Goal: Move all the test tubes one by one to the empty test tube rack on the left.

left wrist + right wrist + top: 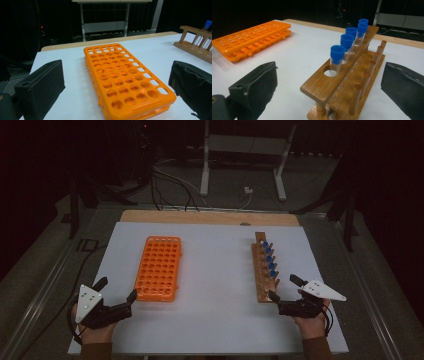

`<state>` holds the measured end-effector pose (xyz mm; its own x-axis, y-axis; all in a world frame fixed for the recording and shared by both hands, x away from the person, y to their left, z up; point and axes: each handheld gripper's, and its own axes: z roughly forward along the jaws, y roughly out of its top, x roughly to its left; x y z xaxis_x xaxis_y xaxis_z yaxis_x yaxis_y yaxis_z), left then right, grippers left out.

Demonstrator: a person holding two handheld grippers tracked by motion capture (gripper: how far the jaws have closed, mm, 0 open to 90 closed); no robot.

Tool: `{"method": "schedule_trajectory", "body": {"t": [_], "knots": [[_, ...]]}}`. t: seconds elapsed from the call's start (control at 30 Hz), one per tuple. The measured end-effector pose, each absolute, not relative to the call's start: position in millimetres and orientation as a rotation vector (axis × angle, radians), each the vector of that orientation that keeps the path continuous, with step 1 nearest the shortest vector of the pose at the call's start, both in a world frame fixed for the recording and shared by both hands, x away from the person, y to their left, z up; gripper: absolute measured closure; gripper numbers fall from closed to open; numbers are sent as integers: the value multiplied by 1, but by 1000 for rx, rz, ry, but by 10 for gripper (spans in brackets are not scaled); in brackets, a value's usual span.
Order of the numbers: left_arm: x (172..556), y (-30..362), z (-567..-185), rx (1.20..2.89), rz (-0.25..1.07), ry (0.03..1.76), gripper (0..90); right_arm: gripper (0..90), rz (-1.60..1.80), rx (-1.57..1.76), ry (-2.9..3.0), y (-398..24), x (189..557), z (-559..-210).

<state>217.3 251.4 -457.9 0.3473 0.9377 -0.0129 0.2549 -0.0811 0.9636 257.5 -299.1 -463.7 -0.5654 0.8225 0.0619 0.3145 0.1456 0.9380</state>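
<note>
An orange tube rack (158, 268) lies flat on the left half of the white table (215, 285), its long side running from the near edge toward the far edge, and all of its round holes look empty. A wooden tube rack (265, 267) stands on the right half of the table, also running near to far, and five clear tubes with blue caps (270, 260) stand upright in a row in its top board; the hole at the near end of that board is empty, and a row of wooden pegs runs along its other side. The left gripper (117, 295) rests low over the near left corner of the table, held in the person's left hand (95, 332), and its jaws point at the near end of the orange tube rack, just beside it without touching. In the left gripper view its jaws stand wide apart with nothing between the pads, and the orange tube rack (125, 80) lies ahead of them. The right gripper (282, 292) sits near the right end of the near edge, held in the right hand (312, 322), with its jaws at the near end of the wooden tube rack. In the right gripper view these jaws are also spread wide and hold nothing, and the end of the wooden tube rack (342, 80) stands in the gap between them, clear of both pads.
</note>
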Motion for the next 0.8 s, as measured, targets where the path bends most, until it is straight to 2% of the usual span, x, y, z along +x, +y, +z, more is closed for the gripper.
{"method": "schedule_trajectory", "body": {"t": [0.1, 0.13, 0.17, 0.2, 0.23, 0.37, 0.4, 0.5, 0.53, 0.57, 0.8], "knots": [[217, 251, -458, 1566, 811, 1115, 9, 26, 1401, 1074, 1970, -298, 260, -461], [218, 250, -458, 1564, 804, 1118, 9, 66, 1404, 1088, 1978, -297, 262, -458], [218, 250, -458, 1564, 804, 1118, 9, 66, 1404, 1088, 1978, -297, 262, -458], [218, 249, -459, 1575, 803, 1118, 9, 113, 1390, 1097, 1997, -296, 265, -455], [218, 249, -459, 1575, 803, 1118, 9, 113, 1390, 1097, 1997, -296, 265, -455], [218, 246, -459, 1585, 797, 1113, 9, 265, 1312, 1085, 2053, -290, 272, -453], [218, 245, -459, 1589, 796, 1112, 9, 265, 1312, 1085, 2053, -290, 272, -453], [219, 243, -460, 1601, 789, 1110, 9, 508, 1277, 1123, 2059, -286, 279, -453], [219, 242, -461, 1604, 784, 1106, 9, 508, 1277, 1123, 2059, -286, 279, -453], [219, 242, -461, 1606, 784, 1104, 9, 576, 1259, 1137, 2057, -285, 282, -452], [218, 240, -461, 1608, 773, 1098, 9, 631, 1209, 1154, 2066, -281, 290, -455]]}}
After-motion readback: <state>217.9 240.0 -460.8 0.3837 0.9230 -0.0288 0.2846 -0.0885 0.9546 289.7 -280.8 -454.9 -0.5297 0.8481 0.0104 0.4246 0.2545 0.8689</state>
